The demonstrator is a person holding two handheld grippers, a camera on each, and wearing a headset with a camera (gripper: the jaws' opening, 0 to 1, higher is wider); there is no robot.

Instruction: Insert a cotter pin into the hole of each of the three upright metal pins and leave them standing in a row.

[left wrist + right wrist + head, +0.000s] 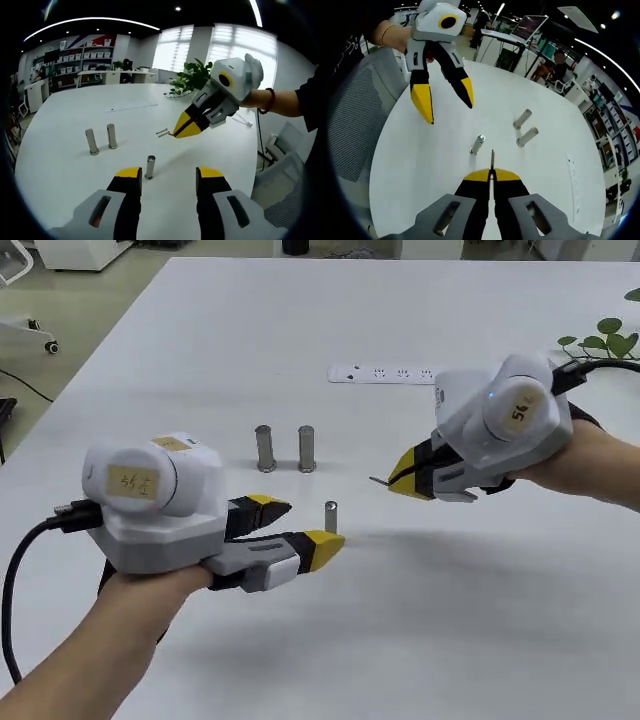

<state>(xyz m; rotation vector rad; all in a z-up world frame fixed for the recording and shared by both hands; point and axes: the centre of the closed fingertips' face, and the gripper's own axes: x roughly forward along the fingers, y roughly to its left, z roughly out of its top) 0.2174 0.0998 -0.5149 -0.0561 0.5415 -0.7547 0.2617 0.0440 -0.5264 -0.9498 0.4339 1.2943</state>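
Hovering low over the white table (300, 330), the left gripper (300, 523) has its jaws wide apart, and the nearest metal pin (331, 512) stands upright just ahead, between them. Behind it, a second metal pin (265, 448) and a third metal pin (306, 448) stand side by side. Further right, the right gripper (398, 478) pinches a thin cotter pin (492, 159) in closed jaws.

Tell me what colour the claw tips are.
Yellow on both the left claw and right claw; best in the left gripper view.
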